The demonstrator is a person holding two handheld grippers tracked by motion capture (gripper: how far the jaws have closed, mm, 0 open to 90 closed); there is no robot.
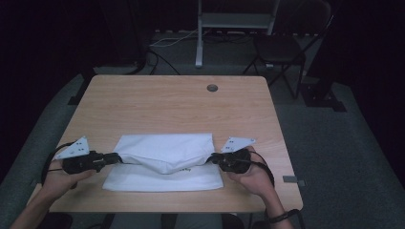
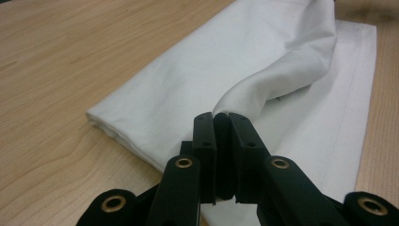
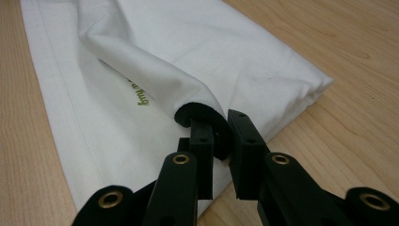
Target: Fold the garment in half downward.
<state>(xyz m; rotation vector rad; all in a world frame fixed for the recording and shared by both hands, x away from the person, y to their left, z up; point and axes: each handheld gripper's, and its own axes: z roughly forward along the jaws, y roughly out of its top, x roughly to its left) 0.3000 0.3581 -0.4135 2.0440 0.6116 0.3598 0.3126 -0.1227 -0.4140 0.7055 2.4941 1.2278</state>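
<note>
A white folded cloth lies on the near half of the wooden table. My left gripper is shut on a pinch of the cloth's upper layer at its left side. In the left gripper view the jaws clamp a raised fold of the cloth. My right gripper is shut on the same layer at the right side. In the right gripper view its jaws grip a rolled edge of the cloth, beside small green lettering. Between the grippers the lifted layer sags.
A round cable hole sits near the table's far edge. Behind the table stand a metal frame and a dark folding chair, with cables on the floor. Bare wood lies beyond the cloth.
</note>
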